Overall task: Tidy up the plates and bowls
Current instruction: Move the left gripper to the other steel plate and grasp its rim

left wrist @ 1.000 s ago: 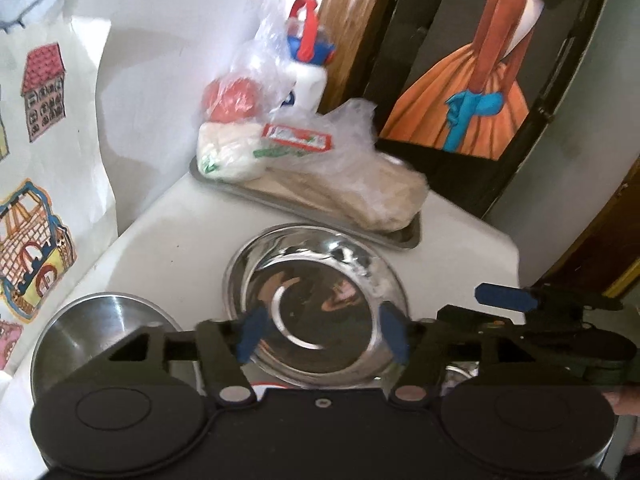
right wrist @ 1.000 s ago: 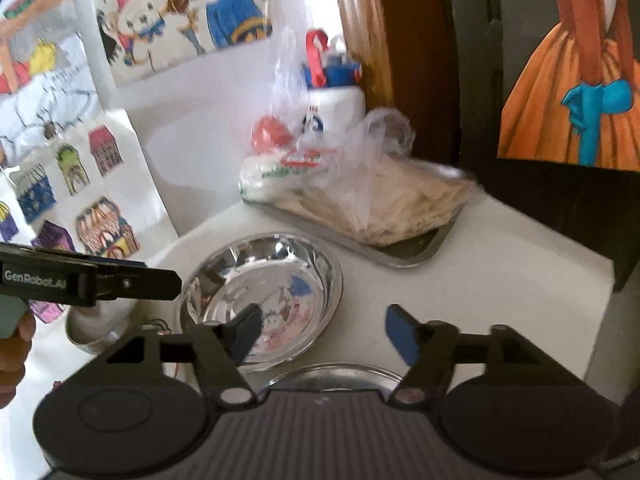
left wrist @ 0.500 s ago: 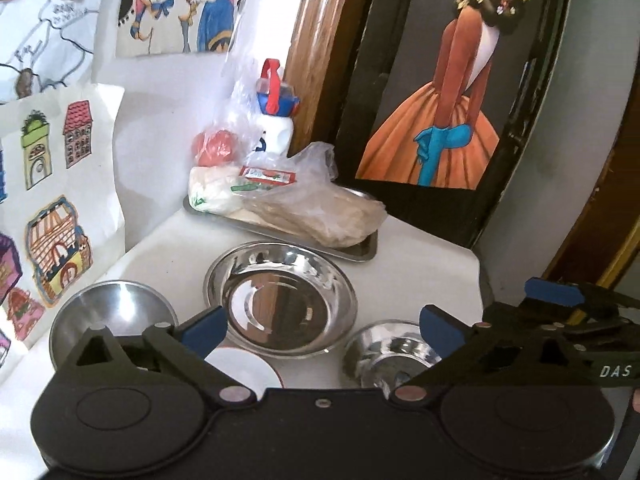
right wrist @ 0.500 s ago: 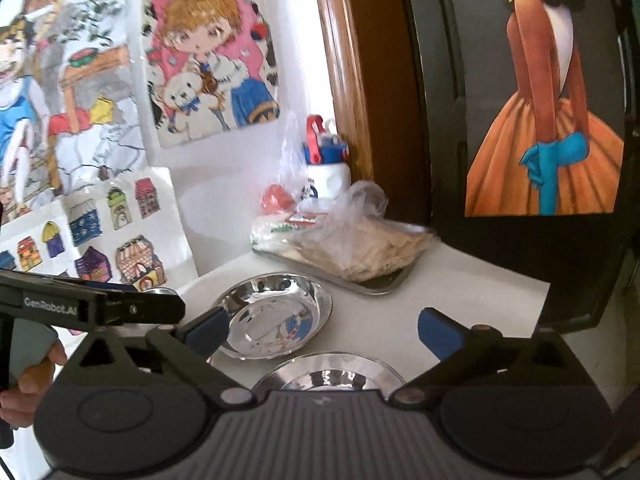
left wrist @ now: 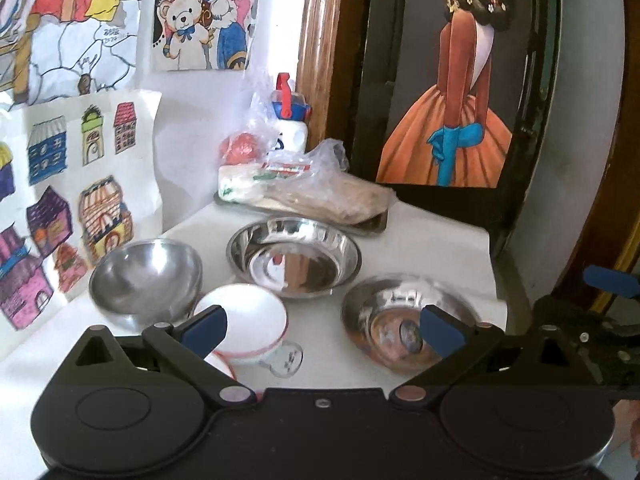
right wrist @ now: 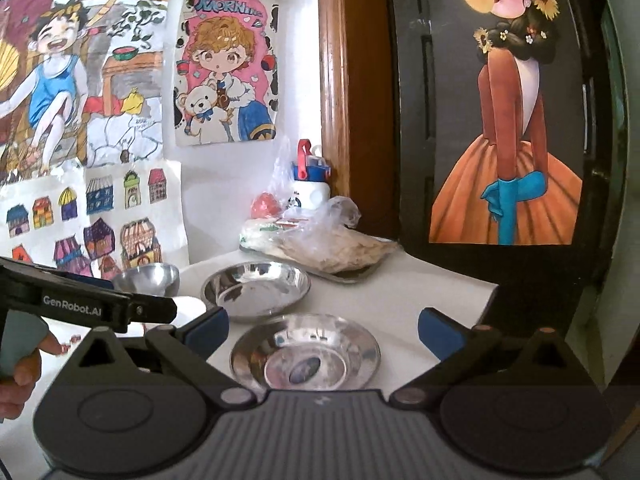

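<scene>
On the white table stand a deep steel plate (left wrist: 294,258), a round steel bowl (left wrist: 146,278) at the left, a white bowl with a red rim (left wrist: 244,320) in front, and a small shallow steel plate (left wrist: 394,318) at the right. My left gripper (left wrist: 322,328) is open and empty, held above and behind the white bowl and the small plate. My right gripper (right wrist: 322,326) is open and empty, above the small steel plate (right wrist: 306,354); the deep plate (right wrist: 256,286) and round bowl (right wrist: 146,278) lie beyond.
A metal tray (left wrist: 372,220) with bagged food (left wrist: 320,192) and a white bottle (left wrist: 290,128) stands at the back. Drawings (left wrist: 68,184) cover the left wall. A dark painted panel (left wrist: 448,92) bounds the right. A small clear glass (left wrist: 286,360) lies beside the white bowl.
Both grippers have pulled back and up from the table and opened wider. The deep plate now looks farther off, and more dishes have come into view.
</scene>
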A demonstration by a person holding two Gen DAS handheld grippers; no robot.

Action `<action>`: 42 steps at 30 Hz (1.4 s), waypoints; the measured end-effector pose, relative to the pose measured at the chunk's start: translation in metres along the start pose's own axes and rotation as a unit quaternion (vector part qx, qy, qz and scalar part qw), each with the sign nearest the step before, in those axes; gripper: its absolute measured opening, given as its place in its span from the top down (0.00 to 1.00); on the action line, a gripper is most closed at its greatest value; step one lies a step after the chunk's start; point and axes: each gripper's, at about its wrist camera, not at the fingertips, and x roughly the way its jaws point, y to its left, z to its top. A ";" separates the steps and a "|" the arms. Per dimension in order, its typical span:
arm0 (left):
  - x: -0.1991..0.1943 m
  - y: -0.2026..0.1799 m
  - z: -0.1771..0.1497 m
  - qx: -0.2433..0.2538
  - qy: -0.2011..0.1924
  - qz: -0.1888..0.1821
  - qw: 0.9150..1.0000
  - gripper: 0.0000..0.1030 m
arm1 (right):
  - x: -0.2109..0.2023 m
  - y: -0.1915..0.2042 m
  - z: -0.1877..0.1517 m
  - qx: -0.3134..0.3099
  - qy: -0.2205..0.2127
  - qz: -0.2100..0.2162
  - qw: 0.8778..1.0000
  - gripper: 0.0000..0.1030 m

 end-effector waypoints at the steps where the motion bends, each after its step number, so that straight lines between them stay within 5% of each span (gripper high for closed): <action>1: -0.002 -0.001 -0.004 -0.001 0.001 0.002 1.000 0.01 | -0.003 0.002 -0.004 -0.005 -0.001 -0.003 1.000 0.00; 22: -0.040 -0.004 -0.067 -0.007 0.021 0.026 0.999 0.01 | -0.051 0.006 -0.053 -0.002 0.011 -0.010 1.000 0.00; 42: -0.012 -0.023 -0.062 0.006 0.052 0.008 0.999 0.01 | -0.028 -0.022 -0.066 0.008 0.041 -0.013 0.999 0.00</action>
